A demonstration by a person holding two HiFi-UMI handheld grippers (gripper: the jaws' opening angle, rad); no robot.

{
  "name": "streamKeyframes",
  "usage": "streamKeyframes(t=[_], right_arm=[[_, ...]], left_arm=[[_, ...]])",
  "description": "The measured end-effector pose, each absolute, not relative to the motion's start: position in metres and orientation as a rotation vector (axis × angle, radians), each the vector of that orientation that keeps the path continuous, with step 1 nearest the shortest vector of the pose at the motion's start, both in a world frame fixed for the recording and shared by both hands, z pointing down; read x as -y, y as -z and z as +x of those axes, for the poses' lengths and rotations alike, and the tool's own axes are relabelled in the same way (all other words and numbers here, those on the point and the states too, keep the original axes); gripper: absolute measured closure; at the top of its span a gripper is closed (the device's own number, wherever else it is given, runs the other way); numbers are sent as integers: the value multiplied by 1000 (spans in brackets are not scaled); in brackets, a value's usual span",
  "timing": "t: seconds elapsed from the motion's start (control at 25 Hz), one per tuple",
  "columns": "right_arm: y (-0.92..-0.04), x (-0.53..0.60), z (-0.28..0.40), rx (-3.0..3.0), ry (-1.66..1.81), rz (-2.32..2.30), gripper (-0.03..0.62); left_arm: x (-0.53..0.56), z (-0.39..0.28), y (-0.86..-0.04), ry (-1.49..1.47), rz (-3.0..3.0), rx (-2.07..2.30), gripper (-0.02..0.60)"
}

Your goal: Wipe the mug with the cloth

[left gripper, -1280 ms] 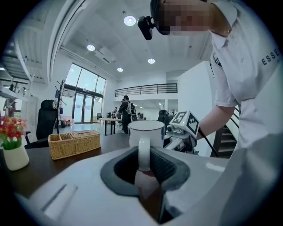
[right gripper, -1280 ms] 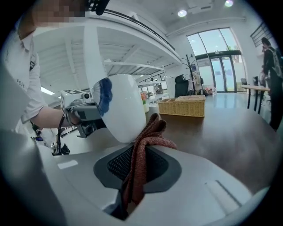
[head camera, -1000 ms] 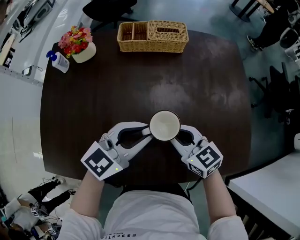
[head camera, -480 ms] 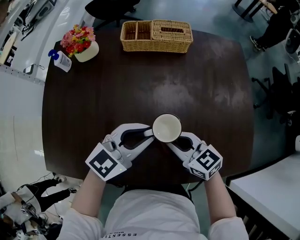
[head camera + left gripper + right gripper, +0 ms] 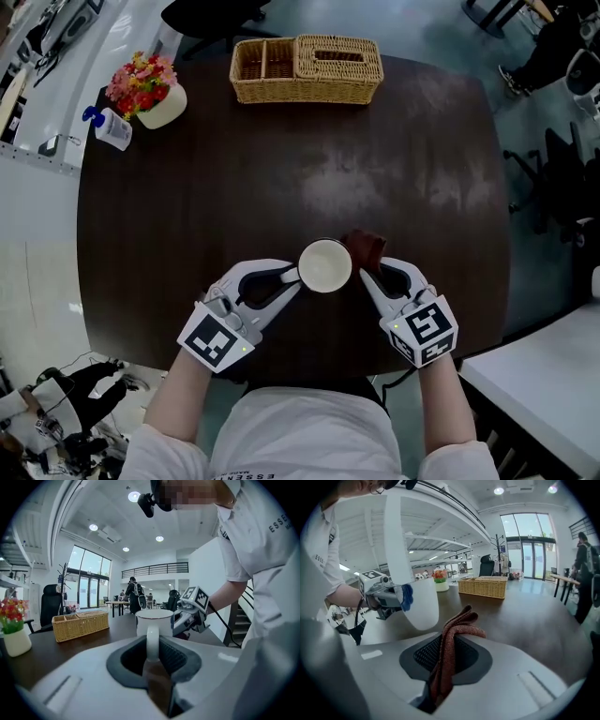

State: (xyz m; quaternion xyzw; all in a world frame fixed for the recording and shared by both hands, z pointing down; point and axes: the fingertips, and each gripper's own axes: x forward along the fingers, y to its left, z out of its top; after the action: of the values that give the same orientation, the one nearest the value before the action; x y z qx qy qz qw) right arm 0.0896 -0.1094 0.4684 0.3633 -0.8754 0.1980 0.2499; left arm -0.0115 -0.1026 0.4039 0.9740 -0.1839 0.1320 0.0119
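The left gripper point(image 5: 292, 274) is clamped on the handle of the white mug point(image 5: 325, 265). In the left gripper view the jaws pinch the handle loop from both sides, and the mug body point(image 5: 153, 619) stands just beyond them, upright with respect to the gripper. The mug sits over the near middle of the dark table point(image 5: 281, 169), and the head view looks straight into its open top.

The right gripper point(image 5: 372, 275) is just to the right of the mug. Its jaws are closed on a folded reddish-brown cloth point(image 5: 451, 648), which sticks out past the tips toward the far side. In the right gripper view the mug point(image 5: 417, 599) hangs to the left of the cloth. They are close, but contact between them cannot be told.

In the head view the left jaws cover the handle, and only a small corner of the cloth point(image 5: 366, 248) shows past the mug and the right gripper. The mug's upper part is cut off at the top of the right gripper view. No view settles whether its base rests on the table.
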Motion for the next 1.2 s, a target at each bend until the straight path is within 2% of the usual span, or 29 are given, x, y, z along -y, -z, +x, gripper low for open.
streamKeyframes(t=[0.36, 0.84, 1.08, 1.2], right_arm=[[-483, 121, 103, 2319, -536, 1123, 514], [-475, 117, 105, 2335, -518, 1185, 514], [-457, 116, 107, 2344, -468, 1273, 514], [-442, 111, 109, 2334, -440, 1354, 514]], left_arm=[[100, -11, -474, -534, 2958, 531, 515], [98, -21, -492, -601, 2968, 506, 514], [98, -27, -469, -504, 2966, 618, 478], [98, -38, -429, -344, 2965, 756, 474]])
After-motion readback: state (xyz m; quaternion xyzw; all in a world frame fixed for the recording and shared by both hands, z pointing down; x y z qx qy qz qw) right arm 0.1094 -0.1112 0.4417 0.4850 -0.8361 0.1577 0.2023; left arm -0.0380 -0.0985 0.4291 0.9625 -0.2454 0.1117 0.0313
